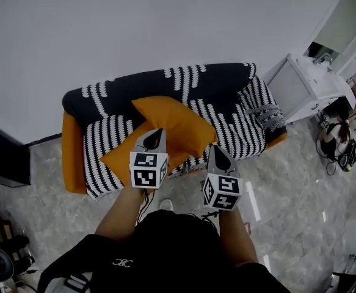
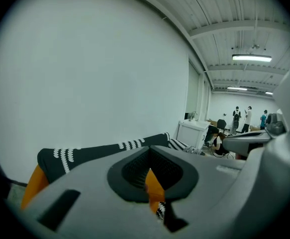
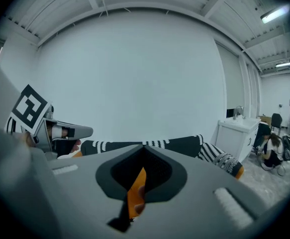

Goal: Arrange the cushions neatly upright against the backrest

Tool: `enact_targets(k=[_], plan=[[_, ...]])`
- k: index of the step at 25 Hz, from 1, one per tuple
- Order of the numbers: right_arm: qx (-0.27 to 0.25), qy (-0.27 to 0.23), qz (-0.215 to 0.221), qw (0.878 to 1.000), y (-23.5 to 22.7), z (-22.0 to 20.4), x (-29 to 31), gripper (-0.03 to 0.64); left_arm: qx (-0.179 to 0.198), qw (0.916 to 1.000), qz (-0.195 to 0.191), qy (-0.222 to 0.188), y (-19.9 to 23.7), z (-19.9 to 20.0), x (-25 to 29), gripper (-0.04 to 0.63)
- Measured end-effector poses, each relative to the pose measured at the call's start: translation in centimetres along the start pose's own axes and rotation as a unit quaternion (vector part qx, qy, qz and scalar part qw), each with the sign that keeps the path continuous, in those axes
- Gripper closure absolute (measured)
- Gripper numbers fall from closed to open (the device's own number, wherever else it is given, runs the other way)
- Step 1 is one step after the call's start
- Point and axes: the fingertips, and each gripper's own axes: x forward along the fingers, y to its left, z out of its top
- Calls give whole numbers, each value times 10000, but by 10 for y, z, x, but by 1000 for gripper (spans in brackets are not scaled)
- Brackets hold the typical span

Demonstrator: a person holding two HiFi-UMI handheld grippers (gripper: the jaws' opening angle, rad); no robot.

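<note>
Behind the sofa stands a plain white wall point(image 1: 135, 29). The landmark is the small orange fabric sofa point(image 1: 72, 151), draped with a black-and-white striped knitted throw point(image 1: 242, 124) that covers its backrest and seat. Over the sofa's seat, towards its front edge, is the square orange fabric cushion point(image 1: 178, 124). It sits turned like a diamond and tipped, not upright, and does not touch the backrest. My left gripper point(image 1: 155, 134) is over the cushion's lower middle and my right gripper point(image 1: 219, 154) is at its right corner, both at the sofa's front. Each has its jaws closed, with a thin sliver of orange fabric pinched between them. I judge that I hold it at two points so it stays flat and level as I stand it against the backrest.
</note>
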Motion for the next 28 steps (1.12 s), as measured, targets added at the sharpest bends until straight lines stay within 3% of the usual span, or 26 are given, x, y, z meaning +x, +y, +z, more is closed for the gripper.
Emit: enact_targets(k=[19,28], plan=[[32,1193,231,9926,-22,-74,78,607,-272,9959,641,573,53,-39,31,588],[330,1922,189,9806,-68,-129,119,565,-144,9881,817,1292,73,-72,94,588]])
